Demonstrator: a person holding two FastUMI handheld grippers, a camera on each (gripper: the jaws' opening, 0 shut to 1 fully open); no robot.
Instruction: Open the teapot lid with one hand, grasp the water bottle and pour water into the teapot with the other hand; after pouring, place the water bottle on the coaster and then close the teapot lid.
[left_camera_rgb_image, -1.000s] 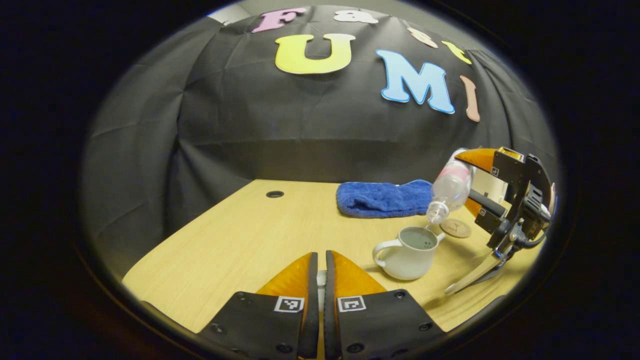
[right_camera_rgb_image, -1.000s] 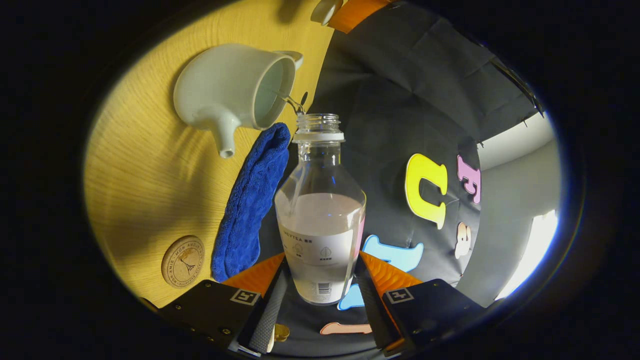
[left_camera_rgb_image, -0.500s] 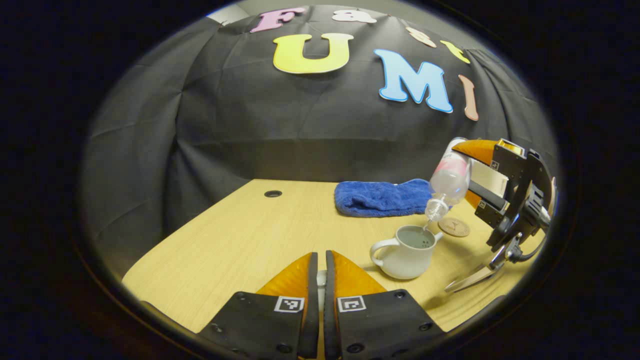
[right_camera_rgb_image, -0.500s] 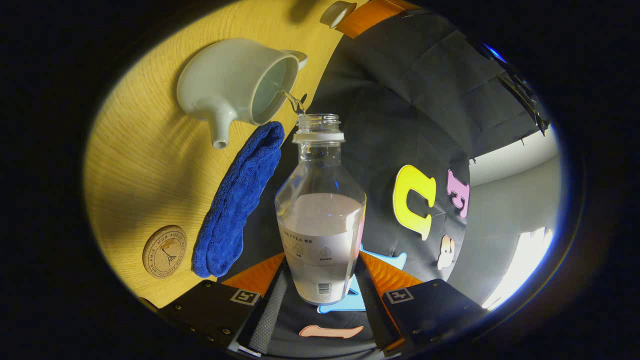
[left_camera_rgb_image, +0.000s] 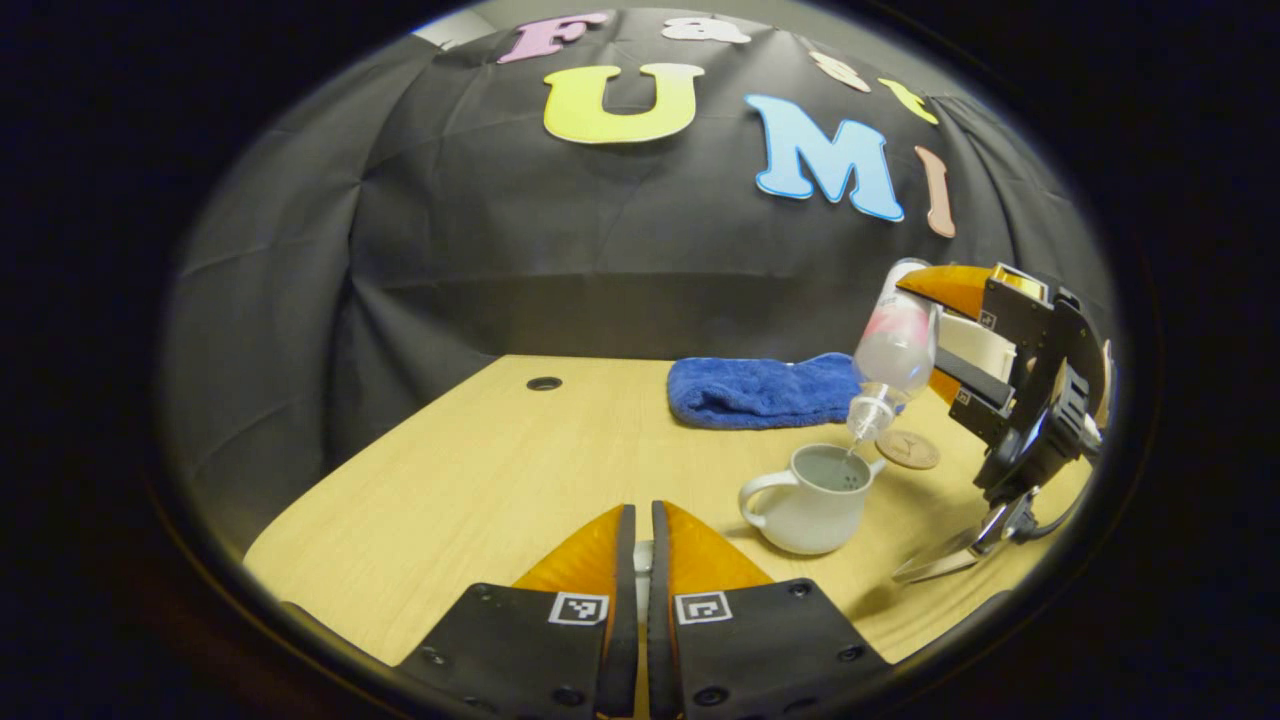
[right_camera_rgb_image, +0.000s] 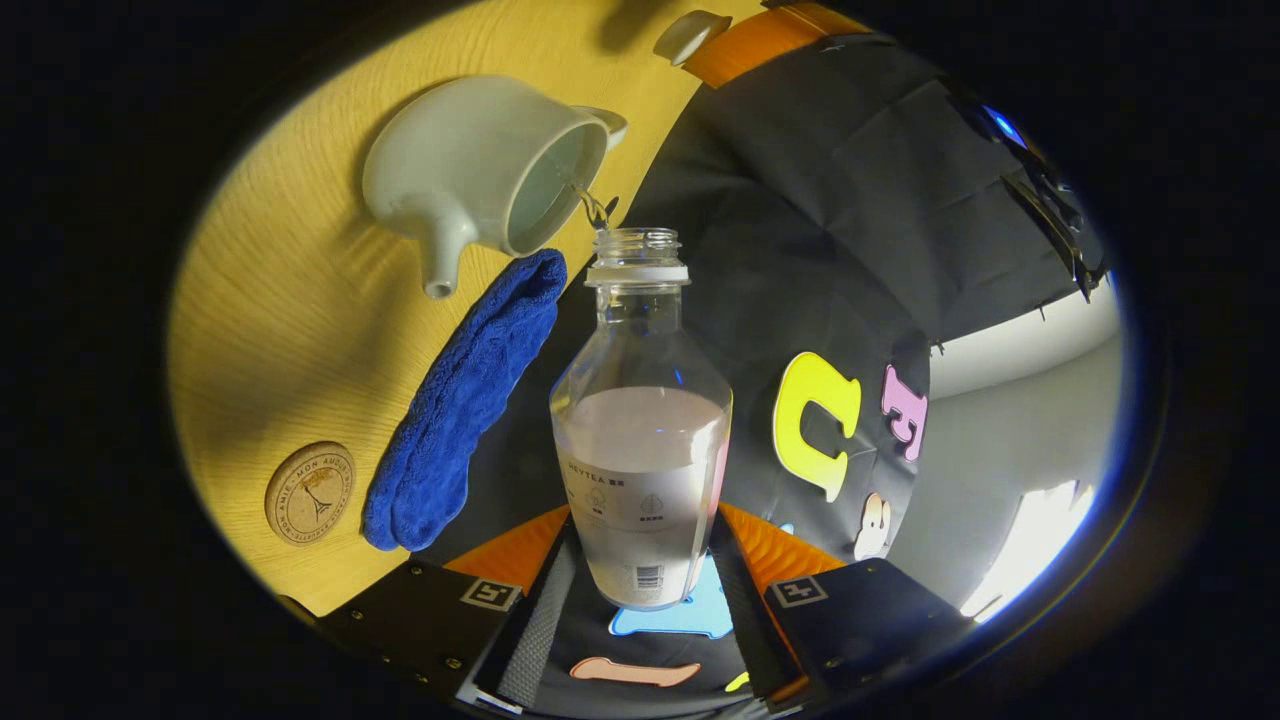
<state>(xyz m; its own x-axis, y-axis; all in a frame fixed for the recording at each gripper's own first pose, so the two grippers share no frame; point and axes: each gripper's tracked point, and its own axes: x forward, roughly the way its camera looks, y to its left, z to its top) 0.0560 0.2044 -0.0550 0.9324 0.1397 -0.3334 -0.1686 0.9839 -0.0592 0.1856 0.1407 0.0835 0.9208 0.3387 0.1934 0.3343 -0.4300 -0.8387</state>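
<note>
A white teapot stands open on the wooden table, handle toward the left in the left gripper view. My right gripper is shut on a clear water bottle, tipped neck-down over the teapot. A thin stream runs from the bottle's mouth into the pot. In the left gripper view the bottle hangs above the pot's right rim, held by the right gripper. My left gripper is shut on the white teapot lid, left of the pot. The round cork coaster lies just behind the teapot.
A folded blue towel lies at the back of the table against the black cloth wall. A small round cable hole sits at the far left of the tabletop. The coaster lies beside the towel.
The right gripper has lifted the bottle's base and tipped it steeper over the teapot. The stream keeps running. The left gripper has held still with the lid.
</note>
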